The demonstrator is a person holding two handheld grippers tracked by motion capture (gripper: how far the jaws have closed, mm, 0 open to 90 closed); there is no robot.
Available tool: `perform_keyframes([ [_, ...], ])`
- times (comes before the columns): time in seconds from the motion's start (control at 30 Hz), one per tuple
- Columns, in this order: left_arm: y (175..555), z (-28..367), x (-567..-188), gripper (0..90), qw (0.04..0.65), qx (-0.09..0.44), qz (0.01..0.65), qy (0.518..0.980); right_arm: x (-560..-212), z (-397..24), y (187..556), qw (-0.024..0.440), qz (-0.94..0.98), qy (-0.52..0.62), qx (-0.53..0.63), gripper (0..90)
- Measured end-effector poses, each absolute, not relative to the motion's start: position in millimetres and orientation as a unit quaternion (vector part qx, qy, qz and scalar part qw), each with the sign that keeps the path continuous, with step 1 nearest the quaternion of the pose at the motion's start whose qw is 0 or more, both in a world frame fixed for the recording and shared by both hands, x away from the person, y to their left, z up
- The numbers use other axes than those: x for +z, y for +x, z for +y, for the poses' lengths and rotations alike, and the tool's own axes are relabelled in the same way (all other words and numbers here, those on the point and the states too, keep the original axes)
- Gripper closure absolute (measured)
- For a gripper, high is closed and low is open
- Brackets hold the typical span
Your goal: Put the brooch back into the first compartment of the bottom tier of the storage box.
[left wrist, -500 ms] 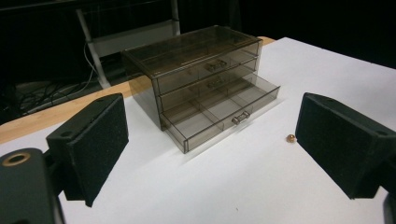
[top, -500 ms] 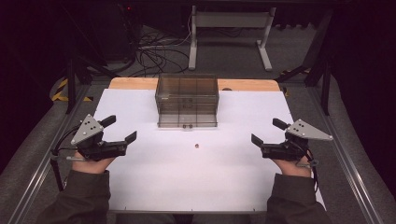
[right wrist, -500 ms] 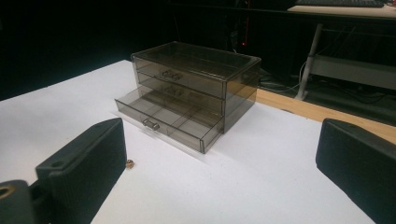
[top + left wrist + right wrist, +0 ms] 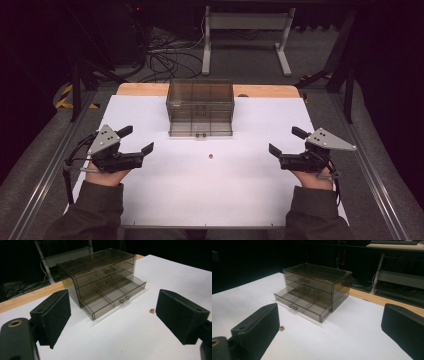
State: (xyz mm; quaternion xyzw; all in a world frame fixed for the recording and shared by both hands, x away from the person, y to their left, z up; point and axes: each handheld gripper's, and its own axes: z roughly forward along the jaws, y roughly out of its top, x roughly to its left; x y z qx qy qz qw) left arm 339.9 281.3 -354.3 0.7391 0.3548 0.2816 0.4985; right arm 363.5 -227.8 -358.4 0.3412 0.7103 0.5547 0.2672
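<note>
At the lower corners of the left gripper view the frame edges are cutting off both jaws, and the small brass piece (image 4: 151, 310) is staying too small to identify.

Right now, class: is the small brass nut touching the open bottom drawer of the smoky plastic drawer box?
Apart. The left gripper view shows bare white table between the brass nut and the bottom drawer; the high view agrees.

floor: black cables (image 4: 160, 57) lie tangled behind the table
stand: grey metal frame (image 4: 245, 30) beyond the cables
tape: yellow-black strip (image 4: 64, 97) at left
</note>
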Motion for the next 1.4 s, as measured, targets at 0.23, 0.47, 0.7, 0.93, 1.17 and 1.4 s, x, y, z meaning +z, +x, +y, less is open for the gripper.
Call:
perform_keyframes([
  [0.23, 344, 271, -360, 17.0, 0.493, 0.273, 0.349, 0.749, -358, -228, 363, 0.266, 0.710, 0.341, 0.555, 2.4],
  [0.47, 346, 265, -364, 19.5, 0.489, 0.267, 0.347, 0.755, -359, -226, 364, 0.262, 0.712, 0.341, 0.555, 2.3],
  [0.7, 350, 254, -370, 22.2, 0.490, 0.255, 0.340, 0.761, -359, -226, 364, 0.259, 0.713, 0.341, 0.555, 2.2],
  [0.93, 354, 246, -375, 24.1, 0.492, 0.247, 0.338, 0.763, -359, -226, 364, 0.259, 0.713, 0.341, 0.556, 2.2],
  [1.17, 358, 242, -377, 25.8, 0.494, 0.243, 0.341, 0.762, -359, -226, 364, 0.259, 0.713, 0.340, 0.555, 2.2],
  [1.4, 363, 232, -384, 26.4, 0.488, 0.239, 0.339, 0.768, -359, -226, 363, 0.261, 0.712, 0.340, 0.557, 2.2],
])
